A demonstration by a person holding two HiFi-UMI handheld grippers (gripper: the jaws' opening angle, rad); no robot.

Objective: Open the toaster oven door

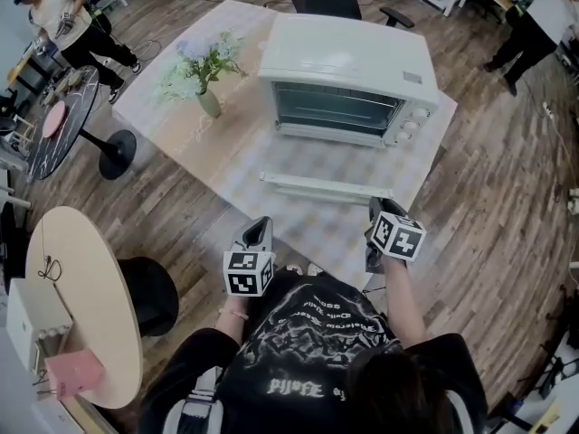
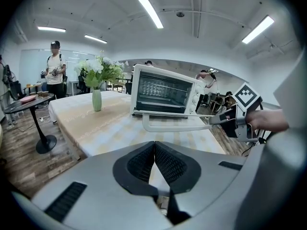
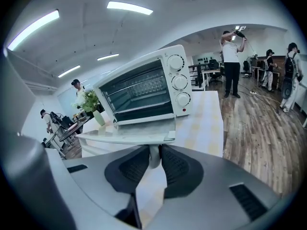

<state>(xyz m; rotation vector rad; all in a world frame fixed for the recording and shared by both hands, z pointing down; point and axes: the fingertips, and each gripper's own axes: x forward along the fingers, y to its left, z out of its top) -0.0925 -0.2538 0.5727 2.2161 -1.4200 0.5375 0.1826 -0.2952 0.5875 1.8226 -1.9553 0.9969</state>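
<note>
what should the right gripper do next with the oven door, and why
Probably open the right gripper and draw back. It is shut on the right end of the door handle, and the door already lies about level in front of the toaster oven, so it looks fully open.
</note>
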